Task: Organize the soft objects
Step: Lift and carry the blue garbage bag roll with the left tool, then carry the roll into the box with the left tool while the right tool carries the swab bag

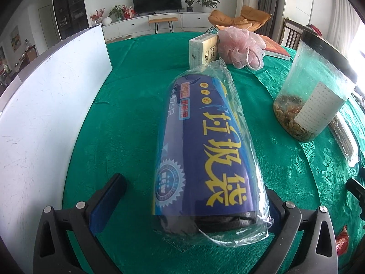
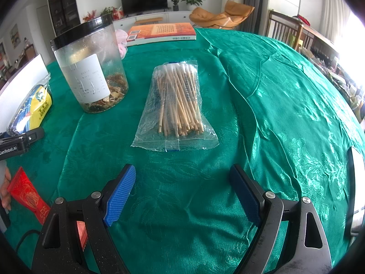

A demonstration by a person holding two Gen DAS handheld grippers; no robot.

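A roll of garbage bags [image 1: 205, 141], blue-labelled and wrapped in clear plastic, lies lengthwise on the green tablecloth [image 1: 127, 118]. My left gripper [image 1: 195, 186] is open around its near end; the left pad stands clear of the wrap and the right finger is partly hidden behind it. Beyond the roll are a tissue pack [image 1: 203, 50] and a pink bath pouf [image 1: 241, 43]. My right gripper [image 2: 182, 171] is open and empty, just short of a clear bag of cotton swabs [image 2: 175, 105]. The roll [image 2: 32, 109] shows at the left edge of the right wrist view.
A white board [image 1: 45, 105] stands along the left. A clear jar [image 2: 91, 68] with a black lid stands between the roll and the swabs. An orange book [image 2: 162, 32] lies at the back. A hand [image 2: 4, 189] holds a red packet [image 2: 25, 191].
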